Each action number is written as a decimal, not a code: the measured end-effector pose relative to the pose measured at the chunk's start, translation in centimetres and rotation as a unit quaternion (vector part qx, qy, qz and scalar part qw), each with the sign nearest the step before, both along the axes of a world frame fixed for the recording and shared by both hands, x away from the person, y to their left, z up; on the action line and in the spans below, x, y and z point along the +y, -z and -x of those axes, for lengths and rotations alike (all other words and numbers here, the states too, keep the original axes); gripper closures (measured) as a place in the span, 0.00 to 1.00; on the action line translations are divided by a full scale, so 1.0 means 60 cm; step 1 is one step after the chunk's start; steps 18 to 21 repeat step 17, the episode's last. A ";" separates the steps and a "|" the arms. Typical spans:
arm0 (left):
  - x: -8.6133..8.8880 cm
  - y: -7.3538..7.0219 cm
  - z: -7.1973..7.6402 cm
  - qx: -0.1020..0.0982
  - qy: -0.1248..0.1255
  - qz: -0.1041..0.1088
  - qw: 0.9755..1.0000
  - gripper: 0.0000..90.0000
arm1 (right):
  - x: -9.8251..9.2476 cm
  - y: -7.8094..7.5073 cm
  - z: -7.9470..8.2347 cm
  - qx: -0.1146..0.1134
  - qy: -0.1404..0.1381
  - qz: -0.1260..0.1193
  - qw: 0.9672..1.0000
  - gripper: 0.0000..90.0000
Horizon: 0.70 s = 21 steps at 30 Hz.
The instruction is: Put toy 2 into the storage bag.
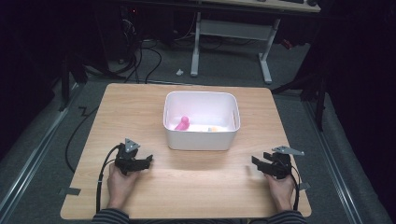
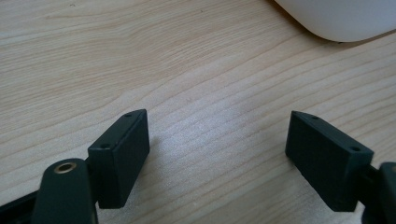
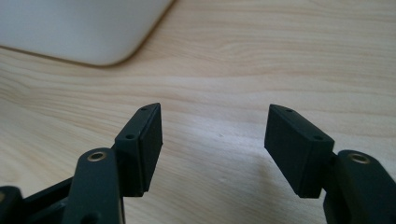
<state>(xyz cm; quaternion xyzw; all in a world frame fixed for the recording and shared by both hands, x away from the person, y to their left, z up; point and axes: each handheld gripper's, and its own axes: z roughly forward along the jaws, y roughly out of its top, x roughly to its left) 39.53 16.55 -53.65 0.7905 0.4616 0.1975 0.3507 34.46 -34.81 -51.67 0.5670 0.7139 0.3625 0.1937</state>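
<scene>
White and glossy, the plastic bin [image 1: 201, 120] stands on the far middle of the table [image 1: 126, 107], a rounded-corner rectangle with smooth walls and a thick rolled rim. Inside it, on the bright floor, a pink toy [image 1: 182, 123] with a rounded head leans near the left wall, and a small yellow-orange piece [image 1: 212, 129], too small to make out, lies toward the front right. Pale wood-grain laminate covers the table, its streaks running plainly beneath both grippers. The left gripper [image 1: 145, 162] sits near the table's front left, well apart from the bin, its matte black block-shaped jaws spread wide with nothing but bare wood between them; a curved corner of the bin [image 2: 341, 21] shows at the upper right of the left gripper view. The right gripper [image 1: 256, 163] rests low at the front right, its jaws likewise standing apart and empty, with the bin's rounded corner [image 3: 79, 30] at the upper left of its own view. Bare tabletop lies between each gripper and the bin. Beyond the table, grey carpet, dark cables and a white desk frame [image 1: 231, 35] sit in the gloom.
</scene>
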 end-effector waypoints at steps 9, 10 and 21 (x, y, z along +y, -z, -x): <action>0.000 0.000 0.000 0.001 0.001 0.000 1.000 0.24 | 0.013 0.022 -0.005 -0.007 0.008 0.055 0.998 0.41; 0.000 0.000 0.000 0.001 0.001 0.000 1.000 0.24 | 0.016 0.022 -0.005 -0.008 0.011 0.065 0.998 0.40; 0.001 0.000 0.000 0.001 0.001 0.000 1.000 0.24 | 0.020 0.022 -0.006 -0.006 0.012 0.078 0.997 0.34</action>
